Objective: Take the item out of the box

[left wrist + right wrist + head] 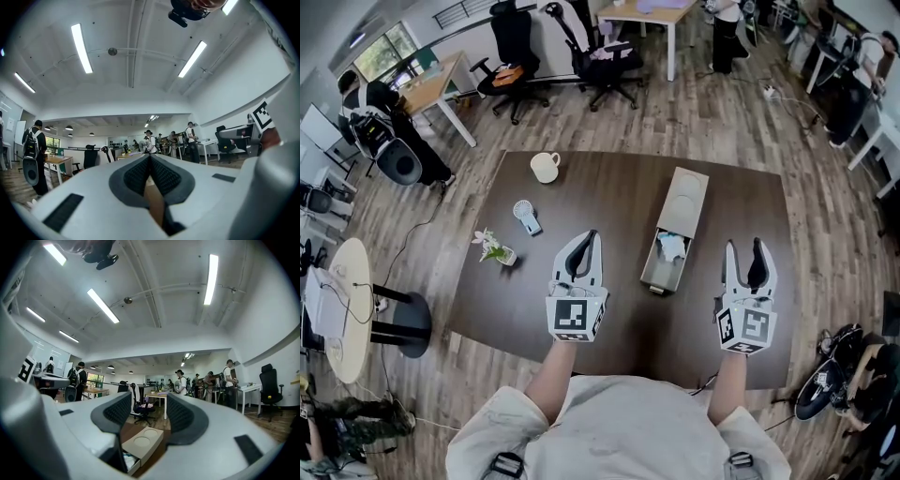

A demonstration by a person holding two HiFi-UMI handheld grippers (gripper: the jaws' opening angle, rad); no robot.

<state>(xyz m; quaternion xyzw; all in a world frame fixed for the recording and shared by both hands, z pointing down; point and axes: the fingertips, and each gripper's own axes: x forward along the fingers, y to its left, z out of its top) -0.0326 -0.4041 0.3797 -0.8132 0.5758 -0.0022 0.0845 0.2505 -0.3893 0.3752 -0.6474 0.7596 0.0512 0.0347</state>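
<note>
The pale item (672, 247) in the box (685, 200) is too small to identify from the head view. In the right gripper view, the right claw's (146, 405) own jaw covers most of it and the box's near end.

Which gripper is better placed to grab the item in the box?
Right, probably. The right gripper has its jaws apart and its view looks at the open box; the left gripper is shut.

tools (592, 234) (744, 247) 2 | box (684, 199) 1 | mug (545, 167) 1 | fan (525, 216) 1 | flower vase (495, 248) 1
</note>
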